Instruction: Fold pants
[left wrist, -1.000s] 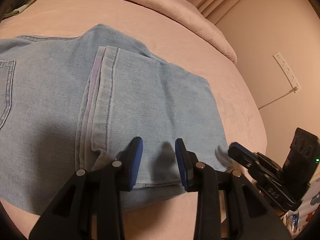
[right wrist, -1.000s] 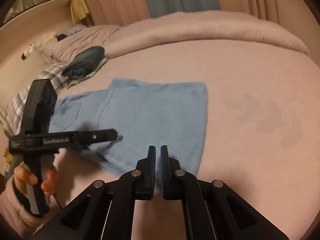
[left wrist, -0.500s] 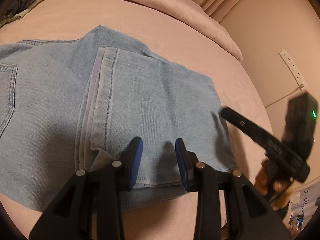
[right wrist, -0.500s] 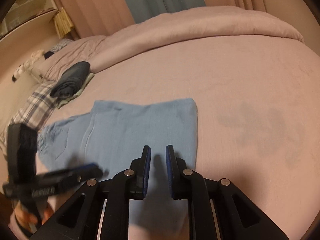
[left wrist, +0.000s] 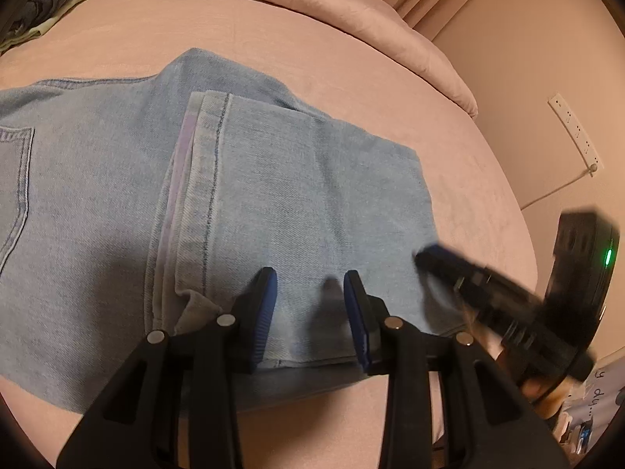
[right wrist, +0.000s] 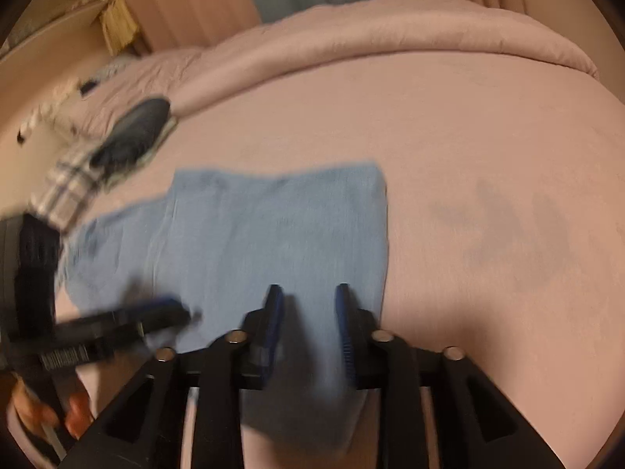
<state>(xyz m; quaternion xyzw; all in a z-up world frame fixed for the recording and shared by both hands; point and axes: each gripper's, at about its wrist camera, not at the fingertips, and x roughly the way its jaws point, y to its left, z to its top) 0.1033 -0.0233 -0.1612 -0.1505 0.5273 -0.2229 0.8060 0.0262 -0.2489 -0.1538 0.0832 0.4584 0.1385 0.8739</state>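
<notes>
Light blue jeans [left wrist: 273, 211] lie folded on the pink bed [left wrist: 273, 39], the leg hems laid back over the seat part. My left gripper [left wrist: 310, 293] is open, low over the near edge of the folded legs. My right gripper [right wrist: 308, 305] is open over the near right corner of the jeans [right wrist: 273, 226]. It shows blurred at the right of the left wrist view [left wrist: 437, 258]. The left gripper shows blurred at the left of the right wrist view [right wrist: 172, 312].
A dark folded garment [right wrist: 133, 133] lies on a plaid cloth [right wrist: 66, 187] at the bed's far left. A rolled pink duvet [right wrist: 390, 35] lines the far side. A wall with a power strip [left wrist: 574, 133] stands to the right.
My right gripper has opened from shut and moved in over the jeans' near right corner. My left gripper has stayed open in place.
</notes>
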